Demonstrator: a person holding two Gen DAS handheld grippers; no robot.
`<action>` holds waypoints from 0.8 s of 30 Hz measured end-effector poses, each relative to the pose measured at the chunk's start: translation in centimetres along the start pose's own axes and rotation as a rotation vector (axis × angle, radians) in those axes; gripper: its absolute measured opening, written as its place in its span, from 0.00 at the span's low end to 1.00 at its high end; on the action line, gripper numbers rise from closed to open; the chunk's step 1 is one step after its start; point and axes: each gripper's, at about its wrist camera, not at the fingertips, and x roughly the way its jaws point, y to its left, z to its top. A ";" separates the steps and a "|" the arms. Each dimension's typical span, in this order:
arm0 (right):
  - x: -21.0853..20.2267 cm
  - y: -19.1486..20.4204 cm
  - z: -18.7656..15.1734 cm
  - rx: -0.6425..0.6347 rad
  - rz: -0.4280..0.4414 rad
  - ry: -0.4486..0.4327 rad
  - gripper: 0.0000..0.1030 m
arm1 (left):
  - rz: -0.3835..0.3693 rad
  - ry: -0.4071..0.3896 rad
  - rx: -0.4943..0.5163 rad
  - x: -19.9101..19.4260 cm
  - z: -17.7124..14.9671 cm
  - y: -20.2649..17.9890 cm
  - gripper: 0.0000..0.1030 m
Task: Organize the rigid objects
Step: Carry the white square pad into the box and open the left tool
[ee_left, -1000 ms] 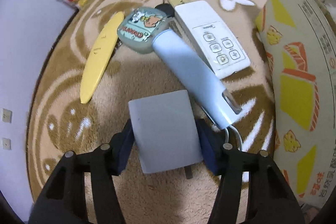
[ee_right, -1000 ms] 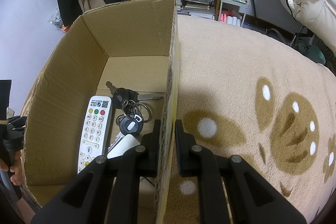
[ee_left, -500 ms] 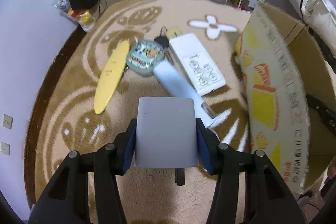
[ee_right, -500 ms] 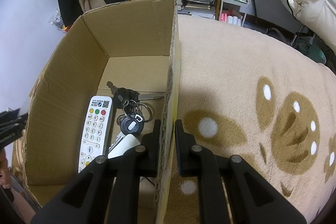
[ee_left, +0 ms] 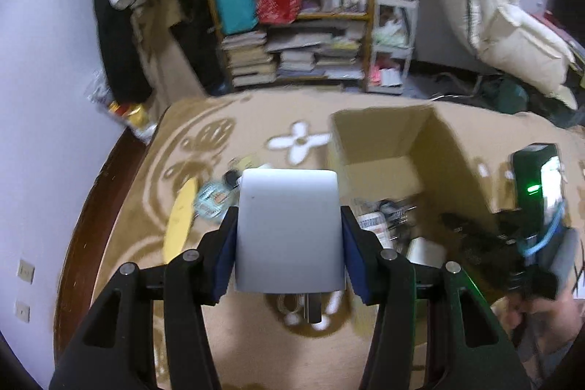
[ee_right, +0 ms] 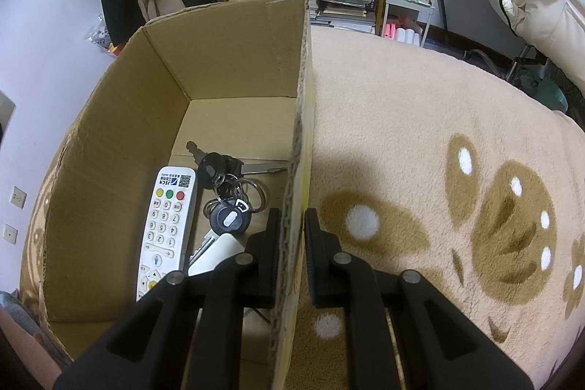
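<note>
i have the left gripper (ee_left: pixel 289 236) clamped on a grey power adapter (ee_left: pixel 289 229) lifted above the rug, my right gripper (ee_right: pixel 292 258) pinching the cardboard box (ee_right: pixel 234 50) wall, remote (ee_right: pixel 164 229) and keys (ee_right: pixel 228 185) already inside, yellow shoehorn (ee_left: pixel 181 216) and keychain case (ee_left: pixel 212 201) left.

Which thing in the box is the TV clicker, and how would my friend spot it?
Find the open cardboard box on the tan rug. On its floor, by the left wall, lies a long white remote, beside a bunch of keys. Only the remote has rows of number buttons and three round ones on top: yellow, green, red.
</note>
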 end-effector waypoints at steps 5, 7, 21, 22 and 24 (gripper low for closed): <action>0.0 0.1 0.0 0.000 0.000 0.000 0.12 | -0.067 -0.022 0.030 -0.1 0.8 -2.9 0.49; 0.0 0.0 0.0 0.001 0.002 0.000 0.12 | -0.089 -0.015 0.040 0.5 0.8 -3.9 0.49; 0.0 0.1 -0.1 0.004 0.000 0.002 0.13 | -0.116 0.059 0.131 5.1 -1.7 -7.9 0.49; 0.1 0.2 -0.1 0.004 -0.003 0.001 0.13 | -0.114 0.061 0.130 5.3 -1.8 -7.8 0.49; 0.1 0.3 -0.2 0.004 0.001 0.000 0.13 | -0.117 0.071 0.126 5.6 -1.9 -7.6 0.49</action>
